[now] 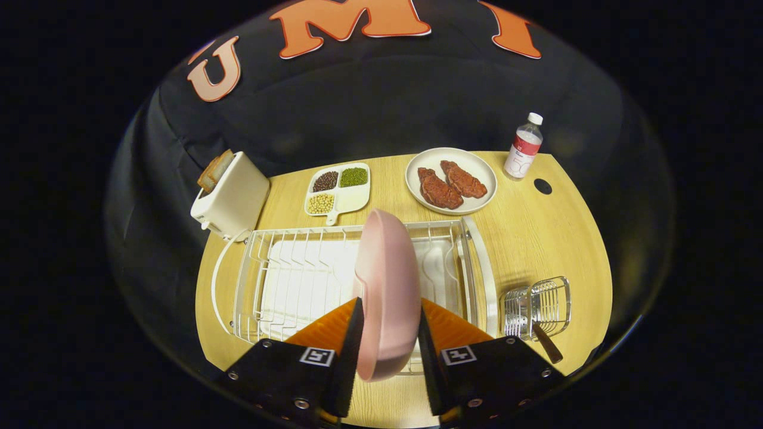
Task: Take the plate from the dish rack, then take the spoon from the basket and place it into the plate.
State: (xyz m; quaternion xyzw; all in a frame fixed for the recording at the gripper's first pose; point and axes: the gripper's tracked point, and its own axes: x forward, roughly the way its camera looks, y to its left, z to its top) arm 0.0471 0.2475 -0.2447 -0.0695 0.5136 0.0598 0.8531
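Toaster [231, 193] is sitting at the far left of the wooden table [536, 238], off-white, with a slice of bread [214, 170] sticking out of the top; no branding is showing on it. Just right of it, a white divided dish [340, 189] is holding dark beans, green beans and pale yellow beans in separate sections, with one section bare.

Dish rack [286, 280] is lying in front of those, white wire over a white drip tray.

Gripper [387, 342] is clamping the pink plate [387, 286]: plate is standing on edge between the two fingers, both pads pressing on it, its lower rim down near the rack's front edge and its top rising above the rack's back rail. Each finger is carrying a square black-and-white marker tag, not readable text.

Further right at the back, a white round plate [451, 180] is carrying two red steaks [450, 183]. Beside it a clear water bottle [524, 147] is standing upright with a white cap and a red and white label; print is too small to read.

Wire basket [537, 307] is sitting right of the rack, near the right finger. The spoon [545, 341] is leaning in it, brown handle poking out toward the table's front edge.
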